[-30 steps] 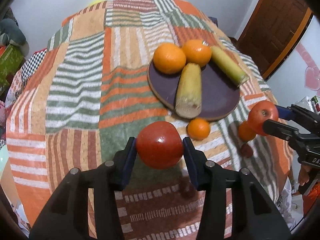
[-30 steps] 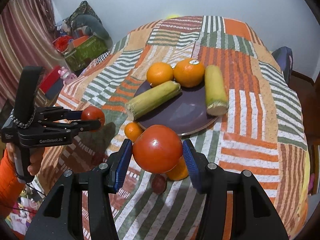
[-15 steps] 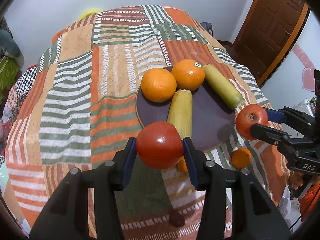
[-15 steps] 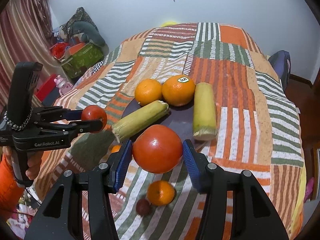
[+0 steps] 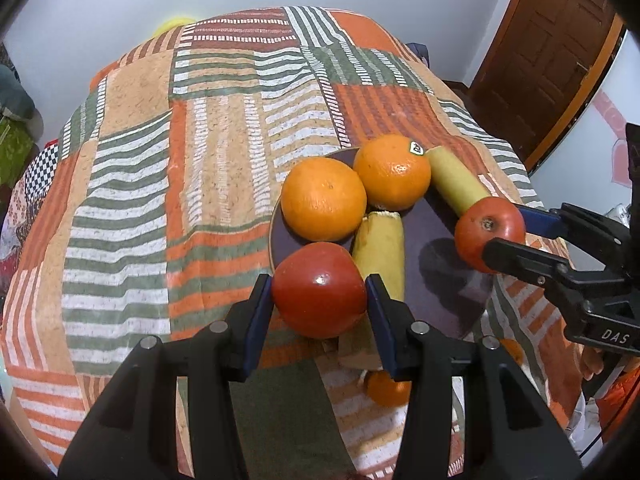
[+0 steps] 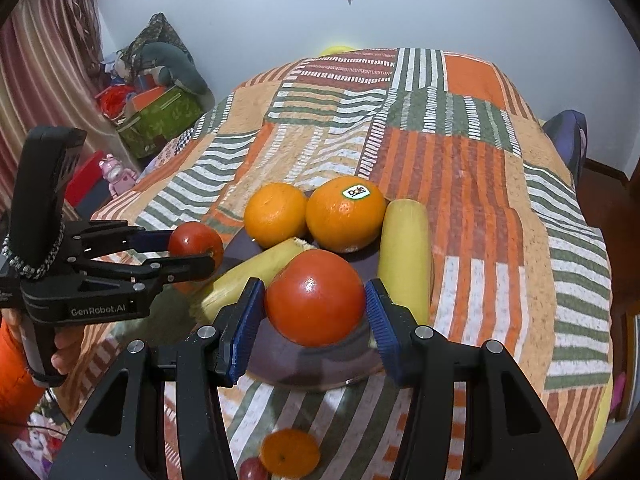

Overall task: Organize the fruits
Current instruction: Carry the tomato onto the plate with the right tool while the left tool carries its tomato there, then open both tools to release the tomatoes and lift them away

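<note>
Tomatoes clamped between each gripper's fingers, left tomato [image 5: 319,290], right tomato [image 6: 315,297], above purple plate [image 6: 280,364]

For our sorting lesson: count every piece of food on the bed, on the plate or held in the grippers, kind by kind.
Tomatoes: 2
Large oranges: 2
Corn cobs: 2
Small oranges: 2
Small dark red fruit: 1
Total: 9

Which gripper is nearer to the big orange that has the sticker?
Right, though not by much. The right gripper holds its tomato over the dark plate just before the stickered orange; the left gripper is at the plate's left rim.
</note>
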Motion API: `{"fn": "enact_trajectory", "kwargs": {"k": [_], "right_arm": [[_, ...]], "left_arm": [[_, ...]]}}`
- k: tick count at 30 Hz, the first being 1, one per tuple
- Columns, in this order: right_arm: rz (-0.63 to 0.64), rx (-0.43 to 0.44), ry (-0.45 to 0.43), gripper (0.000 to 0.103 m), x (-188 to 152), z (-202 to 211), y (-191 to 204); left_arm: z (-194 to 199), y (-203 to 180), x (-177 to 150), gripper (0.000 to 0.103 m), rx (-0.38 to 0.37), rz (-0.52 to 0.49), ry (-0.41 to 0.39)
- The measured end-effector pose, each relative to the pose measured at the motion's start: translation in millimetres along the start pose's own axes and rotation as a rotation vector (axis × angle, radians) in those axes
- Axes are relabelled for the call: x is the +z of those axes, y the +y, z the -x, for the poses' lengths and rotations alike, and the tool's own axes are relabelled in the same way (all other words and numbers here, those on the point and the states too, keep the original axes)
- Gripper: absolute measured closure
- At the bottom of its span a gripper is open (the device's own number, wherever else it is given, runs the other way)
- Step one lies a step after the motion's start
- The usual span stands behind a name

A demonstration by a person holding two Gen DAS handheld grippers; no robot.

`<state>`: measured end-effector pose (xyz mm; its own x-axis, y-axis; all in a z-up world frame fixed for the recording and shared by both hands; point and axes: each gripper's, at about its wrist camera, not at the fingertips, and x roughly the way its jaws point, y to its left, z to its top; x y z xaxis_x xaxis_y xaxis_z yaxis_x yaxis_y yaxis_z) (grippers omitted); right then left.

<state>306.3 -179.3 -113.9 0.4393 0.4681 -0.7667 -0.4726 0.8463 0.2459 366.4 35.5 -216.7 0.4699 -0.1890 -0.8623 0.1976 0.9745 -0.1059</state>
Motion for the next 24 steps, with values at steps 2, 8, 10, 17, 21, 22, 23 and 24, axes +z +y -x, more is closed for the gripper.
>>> {"fn": "enact_trajectory", "kwargs": {"k": [2, 8, 10, 17, 21, 22, 23, 24], "right_arm": [[0.000, 0.000, 0.002, 0.054, 3.0, -4.4, -1.7], [-0.005, 0.004, -0.002, 0.054, 7.2, -13.5, -4.2], [-0.003, 0.005, -0.002, 0.054, 7.9, -15.7, -4.6], [0.014, 0.002, 0.000, 0.054, 8.4, -23.2, -1.5], [0.021, -0.001, 0.000, 0.054, 9.0, -27.9, -1.2], [0.029, -0.009, -0.002, 0.054, 9.2, -28.7, 0.2], [0.032, -0.013, -0.002, 0.054, 9.0, -29.1, 1.3], [0.034, -0.014, -0.002, 0.054, 9.3, -29.9, 1.3]], "left_arm": [[-3.3, 1.3, 2.7, 0.057, 0.000, -0.001, 0.000], [-15.4, 3.0, 9.4, 0.057, -0.008, 0.002, 0.013], [-18.7, 2.7, 10.7, 0.057, -0.011, 0.001, 0.014], [-24.2, 2.5, 14.3, 0.056, -0.006, -0.009, 0.019], [-25.1, 4.0, 14.9, 0.056, -0.010, -0.012, 0.024], [-25.2, 4.2, 14.8, 0.056, -0.012, -0.011, 0.024], [-25.3, 4.5, 14.8, 0.056, -0.014, -0.009, 0.023], [-25.4, 4.9, 14.5, 0.056, -0.016, -0.006, 0.022]]}}
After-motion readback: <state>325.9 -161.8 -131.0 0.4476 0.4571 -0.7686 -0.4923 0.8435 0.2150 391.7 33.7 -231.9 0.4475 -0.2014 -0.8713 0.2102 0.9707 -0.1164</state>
